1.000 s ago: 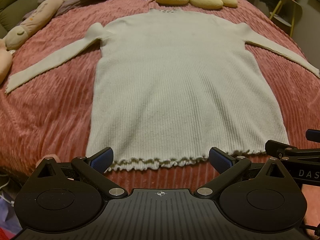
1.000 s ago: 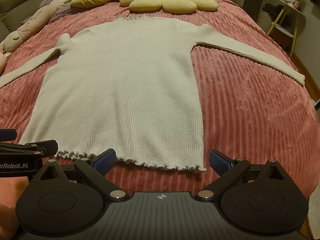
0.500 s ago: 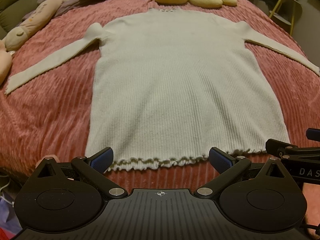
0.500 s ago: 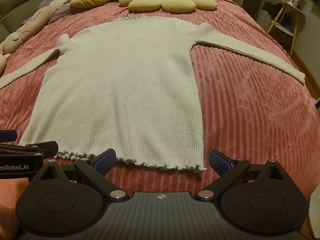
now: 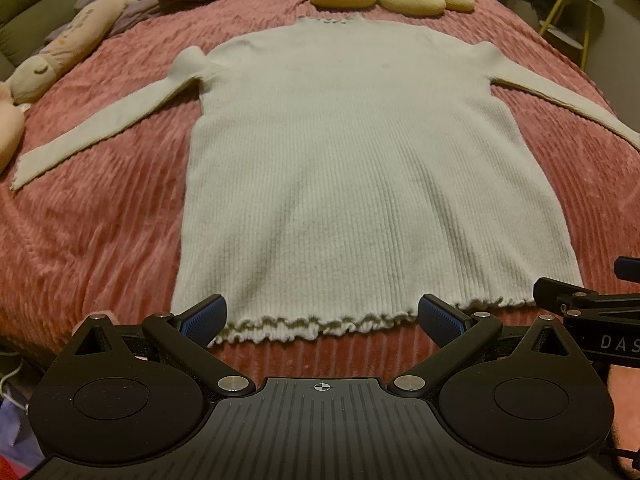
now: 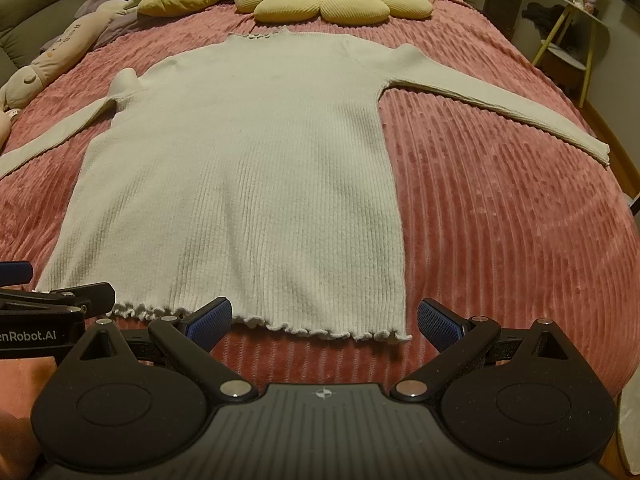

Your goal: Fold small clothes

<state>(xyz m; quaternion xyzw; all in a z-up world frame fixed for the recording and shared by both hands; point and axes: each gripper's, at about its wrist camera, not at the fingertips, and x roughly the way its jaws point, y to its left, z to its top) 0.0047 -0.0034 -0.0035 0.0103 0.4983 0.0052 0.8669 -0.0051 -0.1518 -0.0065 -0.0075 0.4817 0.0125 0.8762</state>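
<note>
A cream ribbed sweater [image 5: 360,168] [image 6: 248,168] lies flat on the pink bedspread, collar far away, both sleeves spread out, its frilled hem nearest me. My left gripper [image 5: 322,318] stands open just short of the hem's left half, its blue pads wide apart with nothing between them. My right gripper [image 6: 324,320] is open too, over the hem's right corner [image 6: 396,336]. Each gripper shows at the edge of the other's view.
The pink ribbed bedspread [image 6: 500,216] covers the whole bed. A yellow flower cushion [image 6: 332,0] lies beyond the collar. A long plush toy [image 5: 60,60] rests along the far left. A small yellow-legged side table [image 6: 576,40] stands off the bed at the right.
Both grippers have crept slightly forward toward the hem; they stay open. The sweater has not moved.
</note>
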